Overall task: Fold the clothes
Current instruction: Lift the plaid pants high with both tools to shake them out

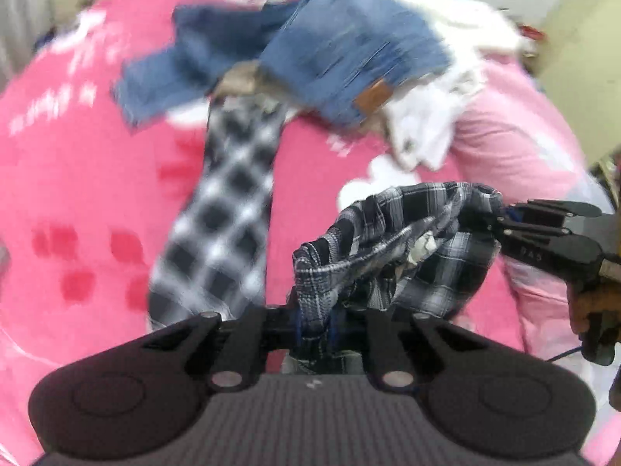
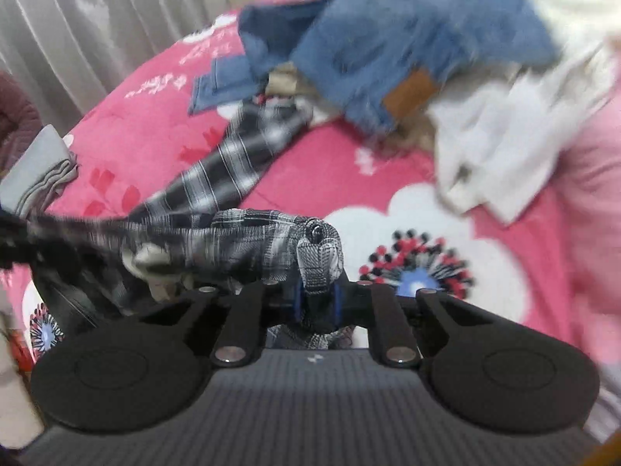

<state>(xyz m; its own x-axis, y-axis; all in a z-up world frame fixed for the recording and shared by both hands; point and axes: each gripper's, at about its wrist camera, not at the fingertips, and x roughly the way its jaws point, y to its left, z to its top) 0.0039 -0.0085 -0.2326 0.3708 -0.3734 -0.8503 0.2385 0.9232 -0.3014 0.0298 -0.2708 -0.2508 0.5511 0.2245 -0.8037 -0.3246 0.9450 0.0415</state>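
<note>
You've got a bed under you, spread with a bright pink floral bedcover (image 1: 97,163) with white cloud shapes and red petals, filling both views. At its far end sits a heap of clothes: a pair of blue denim jeans (image 1: 341,58) with a tan leather patch on top, and a crumpled white garment (image 1: 438,124) just beside them on the right, both blurred. In the right wrist view, pale grey curtains (image 2: 97,19) hang behind the bed and a folded grey cloth (image 2: 39,174) lies at its left edge.

Now the piece you're working: a black-and-white plaid shirt (image 1: 388,244), lifted off the bedcover and strung between your two grippers, with one long plaid part (image 1: 221,209) trailing back toward the heap, its far end by the jeans.

Your left gripper (image 1: 314,326) is clamped tight on a bunched edge of that shirt, fabric pinched between the blue pads. Your right gripper (image 2: 318,303) is likewise closed on a wad of the same plaid cloth, which rises as a knot just above its fingers. In the left wrist view, the right gripper comes in from the right edge, biting the shirt's other end.
</note>
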